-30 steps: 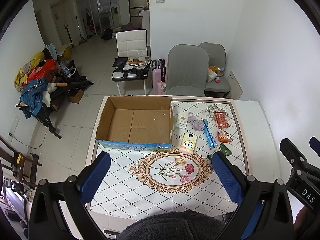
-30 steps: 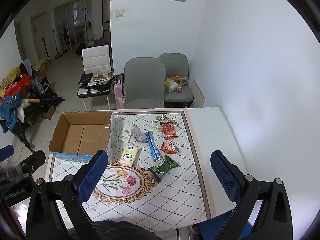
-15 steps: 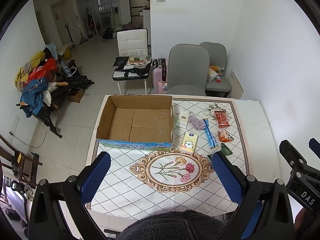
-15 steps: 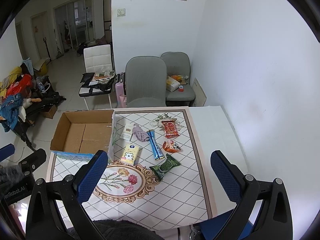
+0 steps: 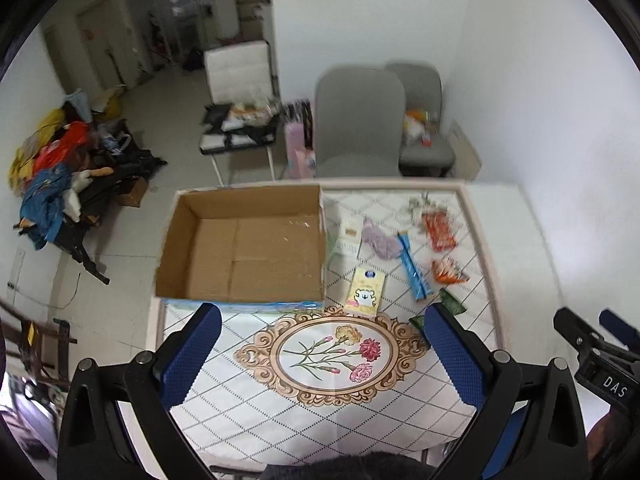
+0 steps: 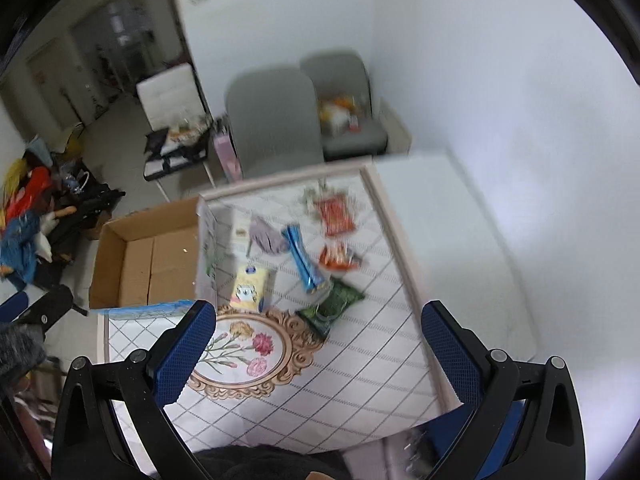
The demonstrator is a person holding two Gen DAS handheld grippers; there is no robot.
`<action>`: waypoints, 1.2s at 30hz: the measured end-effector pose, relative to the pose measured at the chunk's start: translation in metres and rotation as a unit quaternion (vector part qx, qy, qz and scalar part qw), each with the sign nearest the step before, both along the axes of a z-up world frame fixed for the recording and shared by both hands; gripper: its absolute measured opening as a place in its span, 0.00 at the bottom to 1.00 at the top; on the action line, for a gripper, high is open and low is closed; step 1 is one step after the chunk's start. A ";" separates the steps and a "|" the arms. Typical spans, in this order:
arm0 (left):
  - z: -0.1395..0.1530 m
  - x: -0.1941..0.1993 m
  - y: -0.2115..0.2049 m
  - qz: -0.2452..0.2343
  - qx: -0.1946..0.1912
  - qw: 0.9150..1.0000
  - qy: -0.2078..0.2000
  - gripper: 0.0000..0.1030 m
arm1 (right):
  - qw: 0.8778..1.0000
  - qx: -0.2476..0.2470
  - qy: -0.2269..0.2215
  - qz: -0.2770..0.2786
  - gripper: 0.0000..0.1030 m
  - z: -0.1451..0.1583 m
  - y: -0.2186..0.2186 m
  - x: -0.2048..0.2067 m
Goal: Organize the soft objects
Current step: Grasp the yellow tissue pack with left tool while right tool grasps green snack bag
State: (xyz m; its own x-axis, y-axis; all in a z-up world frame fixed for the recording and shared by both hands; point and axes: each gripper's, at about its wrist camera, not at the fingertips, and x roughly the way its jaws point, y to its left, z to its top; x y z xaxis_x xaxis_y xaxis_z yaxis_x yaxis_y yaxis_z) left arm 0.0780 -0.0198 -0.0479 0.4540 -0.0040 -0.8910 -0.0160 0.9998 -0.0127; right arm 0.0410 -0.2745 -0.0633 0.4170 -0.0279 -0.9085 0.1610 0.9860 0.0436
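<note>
Hovering above table point(image 5: 516, 232): both hand-held grippers agape; cardboard box point(image 5: 244, 248) unfilled

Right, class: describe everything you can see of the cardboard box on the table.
The cardboard box is a shallow, open-topped rectangular carton of plain brown corrugated board. Its floor shows the seams of folded flaps, and nothing lies inside. The outer near wall is printed blue, the outer right wall white with green. It sits flat on the left part of the table, on the patterned tablecloth, its left side reaching the table edge. A small white packet lies close beside its right wall. Neither gripper touches it.
</note>
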 end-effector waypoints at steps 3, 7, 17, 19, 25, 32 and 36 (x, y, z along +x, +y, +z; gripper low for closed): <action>-0.043 0.044 -0.023 -0.035 0.010 0.998 0.046 1.00 | 0.997 0.046 0.059 -0.035 1.00 -0.066 -0.029 0.027; -0.109 0.089 -0.064 -0.091 0.031 0.988 0.119 1.00 | 0.982 0.105 0.138 -0.072 1.00 -0.160 -0.058 0.057; -0.264 0.168 -0.132 -0.177 0.056 0.940 0.287 0.93 | 0.937 0.200 0.242 -0.152 0.97 -0.326 -0.093 0.098; -0.288 0.178 -0.136 -0.182 0.061 0.932 0.309 0.93 | 0.933 0.208 0.252 -0.152 0.96 -0.341 -0.093 0.100; -0.344 0.194 -0.128 -0.158 0.083 0.912 0.368 0.93 | 0.926 0.216 0.273 -0.143 0.96 -0.363 -0.084 0.109; -0.381 0.188 -0.112 -0.139 0.055 0.898 0.415 0.92 | 0.920 0.225 0.286 -0.143 0.94 -0.377 -0.078 0.118; -0.392 0.177 -0.107 -0.141 0.070 0.897 0.413 0.59 | 0.918 0.226 0.293 -0.145 0.67 -0.385 -0.074 0.122</action>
